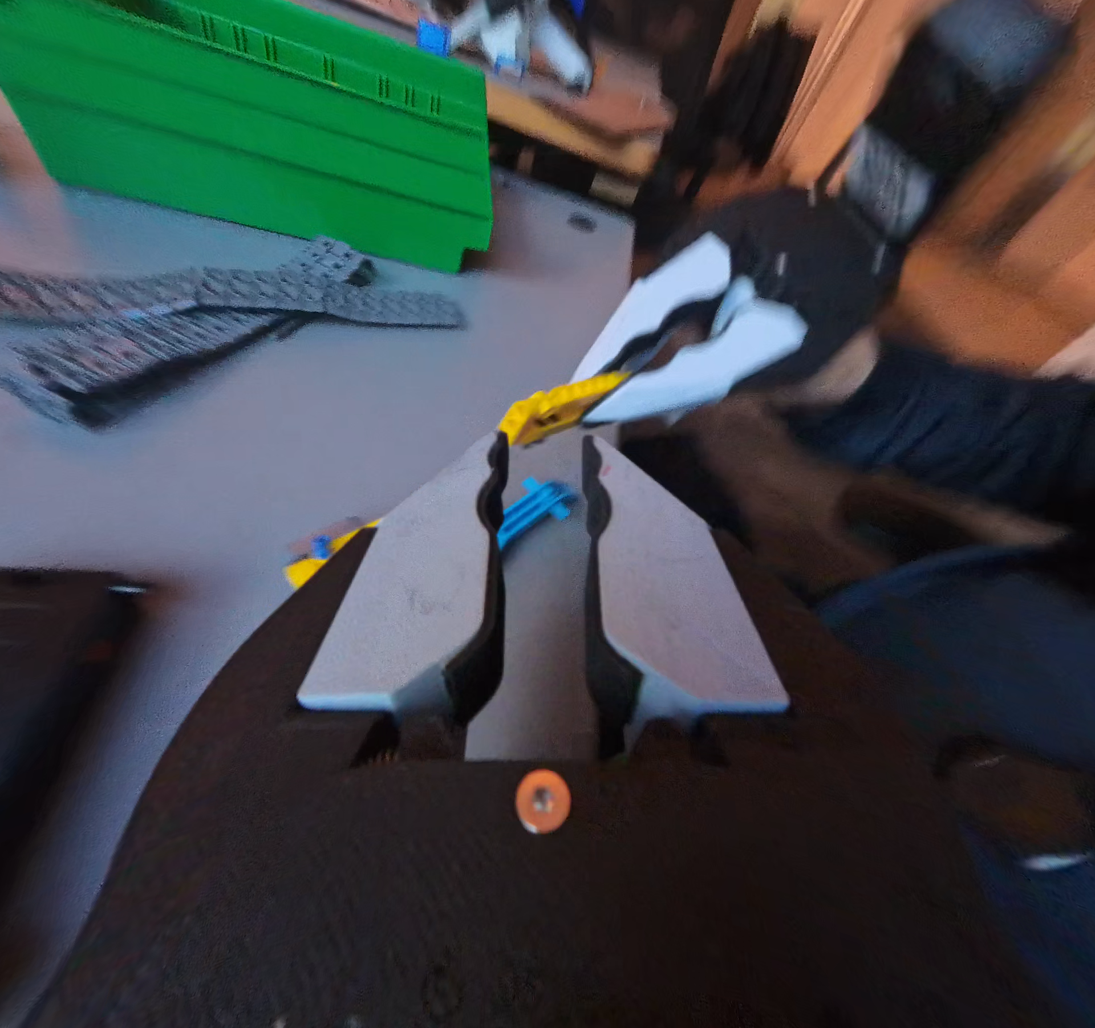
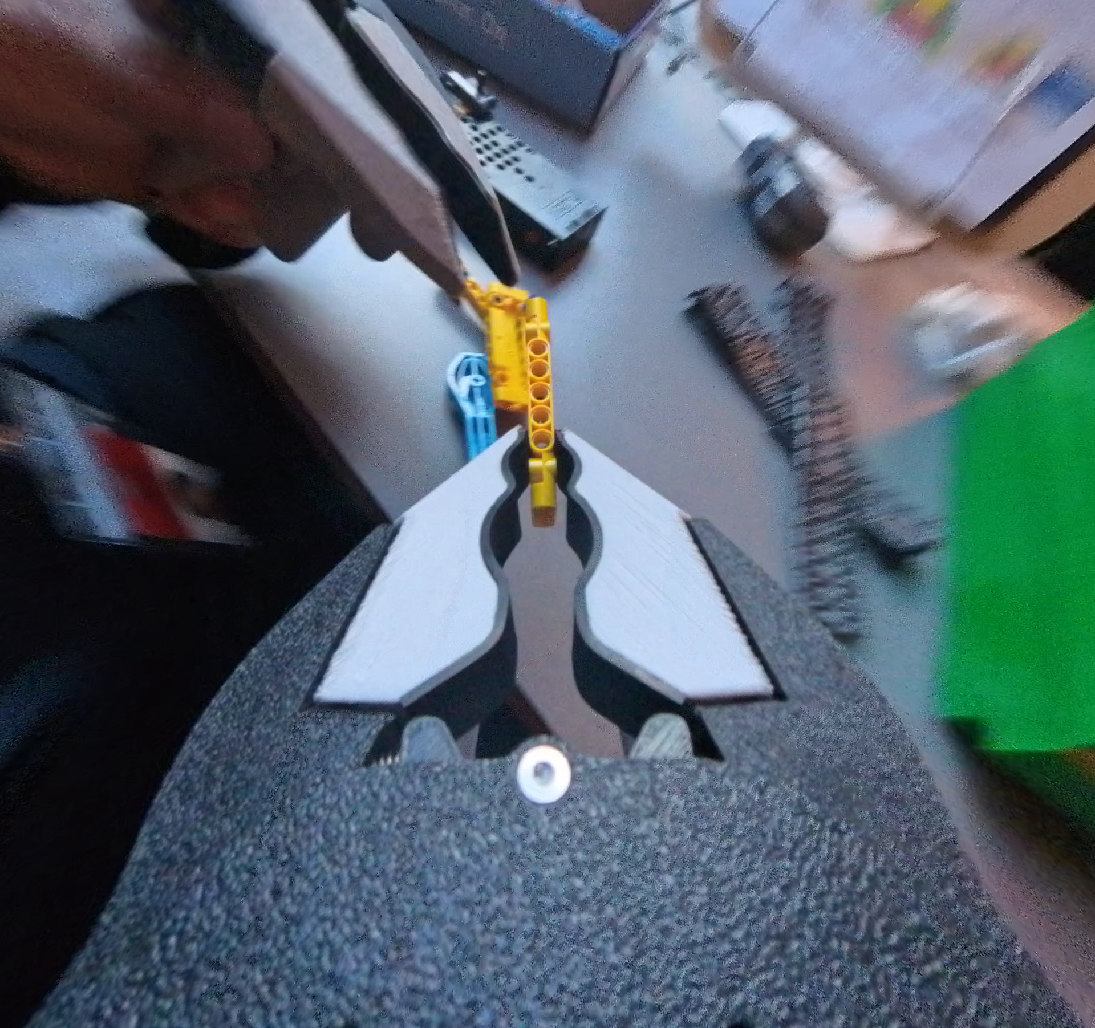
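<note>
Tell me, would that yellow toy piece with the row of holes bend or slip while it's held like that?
Probably stiff: the yellow beam assembly sticks straight out from the right hand-held gripper, pinched at one end, without sagging. It looks like light moulded plastic. It could pivot or slip, since only its narrow end is held and the left hand-held gripper tips meet its far end.

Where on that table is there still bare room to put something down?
Bare tabletop lies between the grey plates and the left gripper. It is crowded by the table's edge: the right gripper holds a yellow piece, with a blue piece below. The green bin fills the back.
</note>
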